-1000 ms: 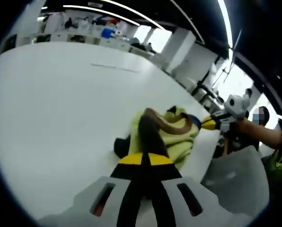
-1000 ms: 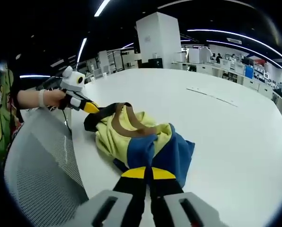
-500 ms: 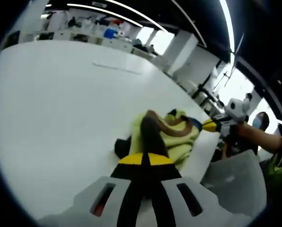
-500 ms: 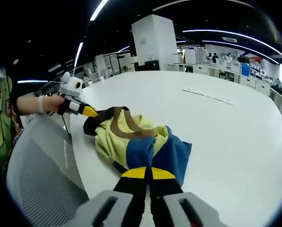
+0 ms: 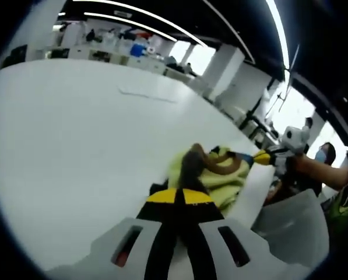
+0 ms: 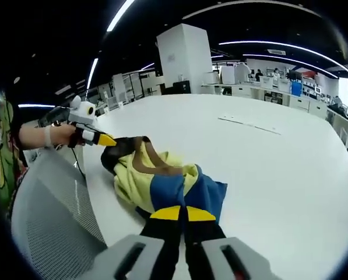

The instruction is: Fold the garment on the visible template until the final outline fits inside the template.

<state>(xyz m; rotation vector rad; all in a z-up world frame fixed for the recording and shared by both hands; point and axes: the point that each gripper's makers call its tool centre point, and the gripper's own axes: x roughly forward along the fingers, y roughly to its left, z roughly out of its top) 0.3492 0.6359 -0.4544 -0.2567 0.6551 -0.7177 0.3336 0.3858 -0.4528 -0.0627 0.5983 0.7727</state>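
White table | garment (bunched) pinched between both grippers' tips

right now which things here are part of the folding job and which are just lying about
Job: garment; left gripper and right gripper, each shut on it; white table.

Lying about: grey mesh chair; thin strip on the far table; background desks.

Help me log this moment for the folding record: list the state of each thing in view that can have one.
garment: bunched in a heap on the table, not flat, gripped at two ends.
left tongs: shut on the garment's dark edge.
right tongs: shut on the garment's blue part.
table: white, bare past the garment.
mesh chair: pushed up beside the table edge.
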